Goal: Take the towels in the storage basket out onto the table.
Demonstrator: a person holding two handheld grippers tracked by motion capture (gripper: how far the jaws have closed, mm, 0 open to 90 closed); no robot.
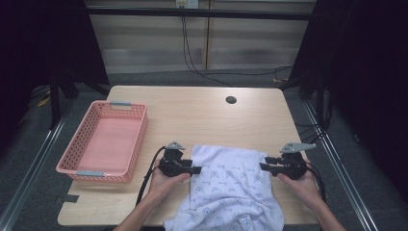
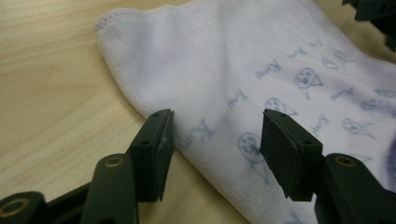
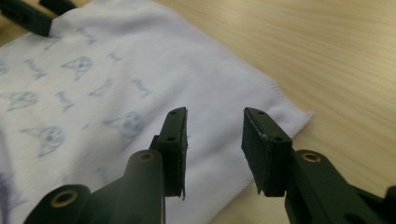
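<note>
The white towel (image 1: 231, 187), printed with small blue animal faces and script, lay spread on the near half of the wooden table (image 1: 202, 115), its near end bunched and hanging over the table's front edge. The left gripper (image 1: 196, 170) was positioned at the towel's left edge near the far left corner, jaws released, with the hem lying between and below the two pads (image 2: 156, 140) and nothing clamped. The right gripper (image 1: 262, 166) was positioned at the towel's right edge near the far right corner, jaws likewise parted, over the cloth and not closed on it. A pink perforated basket (image 1: 82, 144) stood at the left side of the table, well apart from the towel. A round cable port (image 1: 231, 100) was set in the tabletop toward the far edge. Beyond the table, black cables (image 1: 192, 62) ran down a pale panelled wall (image 1: 240, 43) onto grey flooring, flanked by dark curtains
</note>
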